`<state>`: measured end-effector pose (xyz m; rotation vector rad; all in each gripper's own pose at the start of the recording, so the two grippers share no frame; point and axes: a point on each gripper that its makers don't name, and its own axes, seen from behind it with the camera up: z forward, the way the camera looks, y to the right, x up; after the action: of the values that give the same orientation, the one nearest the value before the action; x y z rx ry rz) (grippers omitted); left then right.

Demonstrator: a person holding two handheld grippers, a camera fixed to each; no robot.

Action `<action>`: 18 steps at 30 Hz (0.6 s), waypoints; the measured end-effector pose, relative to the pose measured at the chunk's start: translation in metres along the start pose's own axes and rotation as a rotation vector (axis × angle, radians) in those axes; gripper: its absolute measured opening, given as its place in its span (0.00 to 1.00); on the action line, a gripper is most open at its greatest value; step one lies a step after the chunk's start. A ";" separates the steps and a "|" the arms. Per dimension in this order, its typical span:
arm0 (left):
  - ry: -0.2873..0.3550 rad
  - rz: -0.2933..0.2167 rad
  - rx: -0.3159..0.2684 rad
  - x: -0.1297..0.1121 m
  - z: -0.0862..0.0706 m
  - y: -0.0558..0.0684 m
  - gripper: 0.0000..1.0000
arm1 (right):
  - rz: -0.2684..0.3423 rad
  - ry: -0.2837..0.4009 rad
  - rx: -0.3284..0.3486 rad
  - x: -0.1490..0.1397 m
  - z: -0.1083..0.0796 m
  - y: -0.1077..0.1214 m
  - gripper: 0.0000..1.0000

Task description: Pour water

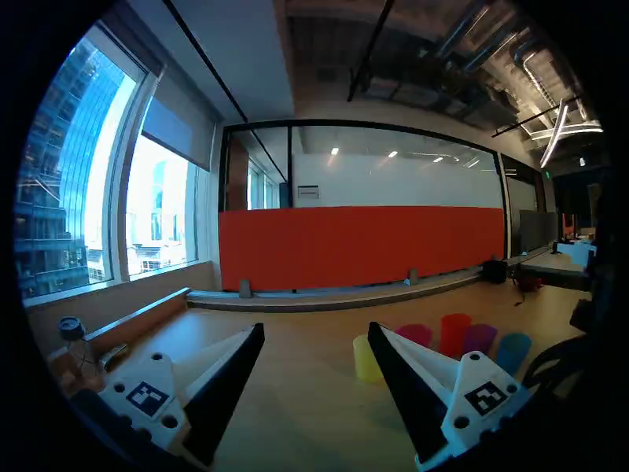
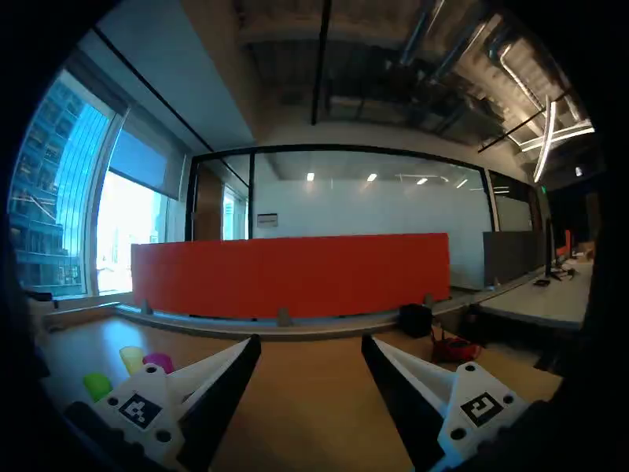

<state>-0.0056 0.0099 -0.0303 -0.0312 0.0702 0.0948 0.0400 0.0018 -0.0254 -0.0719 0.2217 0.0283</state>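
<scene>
Left gripper view: cups (image 1: 454, 332) clustered on table (image 1: 314, 393), right of centre. Partition (image 1: 362, 245) stands behind them along far edge; windows (image 1: 94, 204) at left.
Right gripper view: three cups (image 2: 132, 358) on table at lower left; box (image 2: 414, 319) at right, before partition.

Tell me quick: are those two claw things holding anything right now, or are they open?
The white-and-black two-finger left gripper: open, holding nothing.
The white-and-black two-finger right gripper: open, holding nothing.
</scene>
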 end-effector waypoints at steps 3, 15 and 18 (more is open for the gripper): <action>0.000 0.002 0.011 -0.006 0.001 -0.001 0.98 | 0.001 0.004 -0.003 -0.002 -0.001 -0.001 0.99; 0.001 0.019 0.026 -0.028 0.000 0.004 0.98 | 0.035 -0.009 0.020 -0.016 -0.005 -0.009 0.99; -0.001 0.019 0.025 -0.033 0.001 0.006 0.98 | 0.032 -0.016 0.026 -0.019 -0.006 -0.011 0.99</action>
<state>-0.0384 0.0125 -0.0271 -0.0055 0.0707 0.1128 0.0208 -0.0100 -0.0265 -0.0418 0.2072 0.0578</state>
